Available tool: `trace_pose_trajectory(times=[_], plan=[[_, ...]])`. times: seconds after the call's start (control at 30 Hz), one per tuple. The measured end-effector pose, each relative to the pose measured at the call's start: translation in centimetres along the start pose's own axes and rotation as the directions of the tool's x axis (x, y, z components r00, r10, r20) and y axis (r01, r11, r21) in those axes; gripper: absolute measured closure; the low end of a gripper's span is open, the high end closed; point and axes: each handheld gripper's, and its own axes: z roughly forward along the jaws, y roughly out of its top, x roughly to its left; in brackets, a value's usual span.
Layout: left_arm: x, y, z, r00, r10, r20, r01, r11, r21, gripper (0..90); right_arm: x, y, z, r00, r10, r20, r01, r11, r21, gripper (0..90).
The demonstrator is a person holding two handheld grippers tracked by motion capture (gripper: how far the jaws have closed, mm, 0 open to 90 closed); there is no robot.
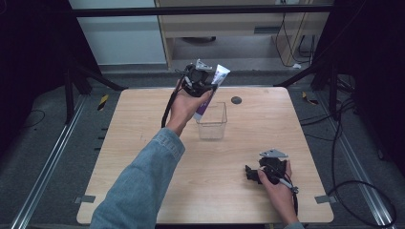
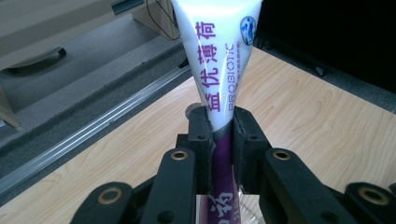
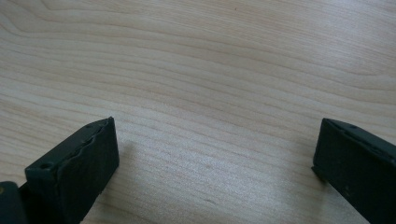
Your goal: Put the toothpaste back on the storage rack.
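Toothpaste tube point(image 2: 215, 60): white above and purple below, printed with purple characters and the word PROBIOTIC; we hold it off the worktop, tilted, its flat crimped end up and away from us; in the high view it point(image 1: 212, 88) hangs over the far edge of the clear bin, its lower end at the bin's far rim; whether that end touches the rim we cannot tell.
Left tongs point(image 2: 223, 128): clamped on the toothpaste tube where white turns to purple; both black pads press its sides and the tube narrows between them; in the high view the left tongs point(image 1: 203, 83) are raised above the far middle of the worktop, our hand wrapped round the body and the denim sleeve point(image 1: 143, 181) reaching in from the bottom edge.
Right tongs point(image 3: 215, 154): spread wide with nothing between them; we see bare wood grain in the gap; in the high view they point(image 1: 249, 174) lie low at the near right of the worktop, pointing left, well apart from the bin.
Clear bin point(image 1: 211, 128): a see-through rectangular container standing upright near the middle of the worktop; its inside looks bare, apart from the tube end at its rim.
Worktop point(image 1: 143, 124): pale wood; a small dark round disc point(image 1: 236, 100) lies near its far edge, just right of the bin.
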Motion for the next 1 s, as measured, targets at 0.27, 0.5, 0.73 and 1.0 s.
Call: trace_pose_trajectory(times=[0.27,0.5,0.73,1.0], plan=[[-0.2,-0.1,1.1,1.0000,0.004,0.007,-0.004,0.9998,-0.018,79.0,0.0,0.0,0.0,1.0000,0.002,-0.001,-0.002,1.0000,0.001,0.3],[0.1,-0.5,2.3,0.9997,0.010,0.024,-0.010,0.9998,-0.020,79.0,0.0,0.0,0.0,1.0000,0.003,-0.001,-0.003,1.0000,0.002,0.4],[0.4,-1.0,2.7,0.9995,0.009,0.029,-0.008,0.9995,-0.030,79.0,0.0,0.0,0.0,1.0000,0.002,0.000,-0.002,1.0000,0.002,0.3],[0.5,-1.9,3.3,0.9994,0.011,0.033,-0.010,0.9996,-0.026,79.0,0.0,0.0,0.0,1.0000,0.000,0.000,0.000,1.0000,0.000,0.3]])
